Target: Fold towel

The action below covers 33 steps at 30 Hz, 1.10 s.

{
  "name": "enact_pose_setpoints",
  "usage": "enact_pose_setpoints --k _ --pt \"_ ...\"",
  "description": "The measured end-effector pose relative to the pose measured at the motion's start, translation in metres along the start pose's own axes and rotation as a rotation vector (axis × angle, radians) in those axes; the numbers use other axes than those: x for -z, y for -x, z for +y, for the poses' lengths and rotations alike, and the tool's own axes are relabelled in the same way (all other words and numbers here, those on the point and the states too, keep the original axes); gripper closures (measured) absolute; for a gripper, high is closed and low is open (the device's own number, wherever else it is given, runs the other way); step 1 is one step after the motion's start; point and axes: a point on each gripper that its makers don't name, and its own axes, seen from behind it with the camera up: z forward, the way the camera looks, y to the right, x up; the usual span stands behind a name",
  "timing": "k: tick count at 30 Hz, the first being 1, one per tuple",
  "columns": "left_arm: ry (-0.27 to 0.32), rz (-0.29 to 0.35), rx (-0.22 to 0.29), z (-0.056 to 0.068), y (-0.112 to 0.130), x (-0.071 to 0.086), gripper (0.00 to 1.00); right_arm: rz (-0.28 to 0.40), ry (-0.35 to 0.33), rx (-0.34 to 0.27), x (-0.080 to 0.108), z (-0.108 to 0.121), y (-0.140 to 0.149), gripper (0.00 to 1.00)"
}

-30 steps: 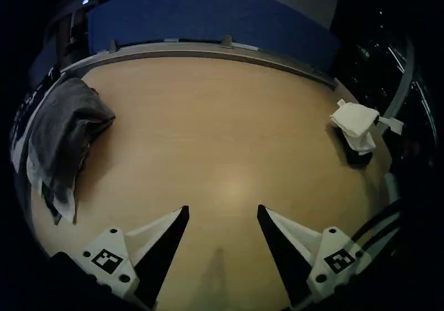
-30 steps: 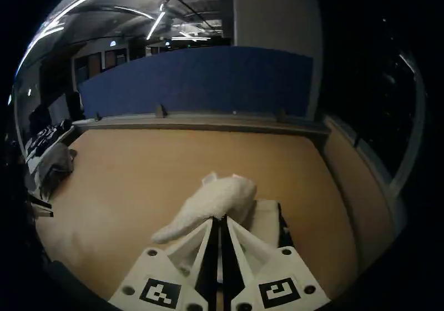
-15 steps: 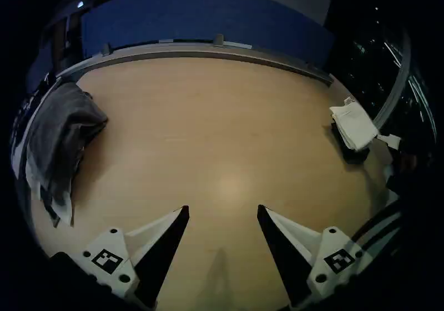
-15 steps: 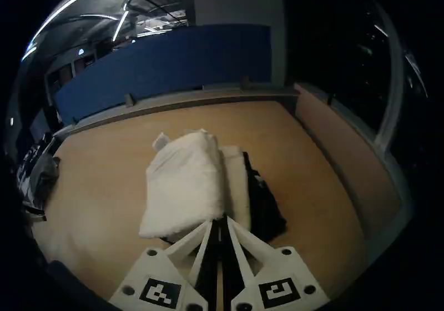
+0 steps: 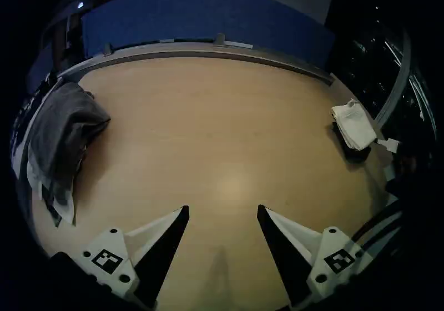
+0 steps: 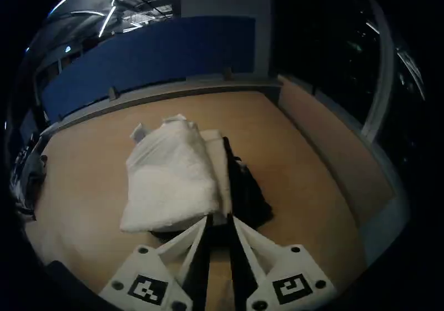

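In the right gripper view a folded white towel (image 6: pixel 169 180) lies on a stack with another white towel (image 6: pixel 221 166) and a black one (image 6: pixel 248 191). My right gripper (image 6: pixel 220 225) sits at the stack's near edge, its fingers parted by a narrow gap and pressing on nothing. In the left gripper view the same white towel (image 5: pixel 354 124) rests on the dark stack at the table's far right. My left gripper (image 5: pixel 222 208) hovers open over bare wood, with nothing between its fingers. A crumpled grey towel (image 5: pixel 61 136) lies at the left edge.
The wooden table (image 5: pixel 222 116) is bounded at the back by a blue divider panel (image 5: pixel 205 16). Its right side ends in a raised edge (image 6: pixel 338 150). Lighter cloths (image 5: pixel 39 180) poke out under the grey towel.
The right gripper's fingers have parted slightly and the white towel has settled flat on the stack. One second ago it hung pinched above it. The left gripper has barely moved.
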Motion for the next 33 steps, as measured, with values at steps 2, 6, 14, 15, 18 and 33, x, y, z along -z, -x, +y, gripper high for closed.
enact_pose_setpoints --k 2,6,14,15,18,33 --pt "0.001 0.0 0.0 0.0 -0.001 -0.001 0.09 0.006 0.01 0.002 0.003 0.003 -0.002 0.61" --pt "0.005 0.001 -0.004 0.002 -0.003 -0.002 0.09 0.016 0.023 0.001 0.008 0.007 -0.004 0.55" --pt "0.012 0.002 -0.012 0.004 -0.007 -0.002 0.09 0.044 0.029 0.011 0.019 0.007 -0.014 0.32" --pt "0.012 0.002 -0.012 0.004 -0.007 -0.002 0.09 0.049 0.028 0.017 0.02 0.007 -0.016 0.28" --pt "0.013 0.004 -0.012 0.004 -0.008 -0.002 0.09 0.064 0.025 0.036 0.022 0.004 -0.024 0.13" --pt "0.007 0.011 -0.005 0.0 -0.012 -0.002 0.09 0.109 -0.024 0.089 0.009 -0.028 -0.055 0.0"
